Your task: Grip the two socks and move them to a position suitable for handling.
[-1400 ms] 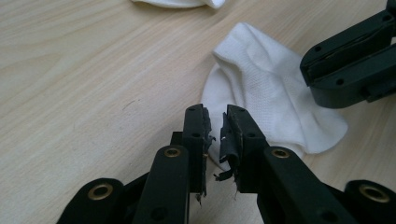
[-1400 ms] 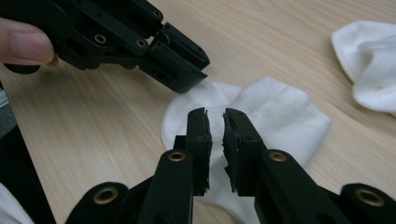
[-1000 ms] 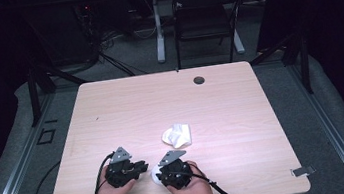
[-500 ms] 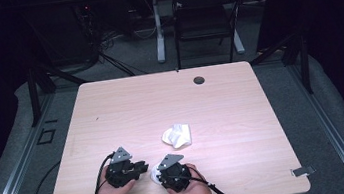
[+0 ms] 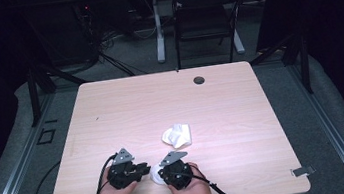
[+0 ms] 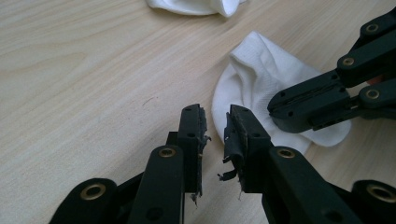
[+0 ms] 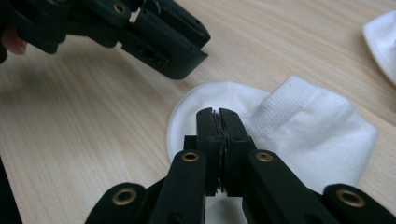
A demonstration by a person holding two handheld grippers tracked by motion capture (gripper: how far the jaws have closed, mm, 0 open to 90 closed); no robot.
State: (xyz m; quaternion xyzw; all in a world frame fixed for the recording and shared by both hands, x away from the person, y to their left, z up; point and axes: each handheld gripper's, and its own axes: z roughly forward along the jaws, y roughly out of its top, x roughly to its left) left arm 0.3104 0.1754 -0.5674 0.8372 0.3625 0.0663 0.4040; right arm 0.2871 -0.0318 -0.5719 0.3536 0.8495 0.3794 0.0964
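A flat white sock (image 5: 155,174) (image 6: 261,88) (image 7: 303,135) lies near the table's front edge, between my two grippers. My right gripper (image 5: 162,173) (image 7: 217,114) (image 6: 280,105) has just been closing and is now shut. Its tips rest on the sock, and no cloth shows between the pads. My left gripper (image 5: 145,169) (image 6: 215,121) (image 7: 198,44) sits just left of the sock with a narrow gap between its worn pads and nothing in that gap. A second, crumpled white sock (image 5: 176,135) (image 6: 187,5) (image 7: 383,42) lies a little farther back.
The wooden table (image 5: 126,108) has a black cable hole (image 5: 199,80) near its far edge. A dark chair (image 5: 205,17) and a desk leg stand beyond it. Metal clips (image 5: 301,171) sit at the front corners, close to the person's hands.
Both hands keep their places. A little more of the white sock shows between the two grippers than a second ago.
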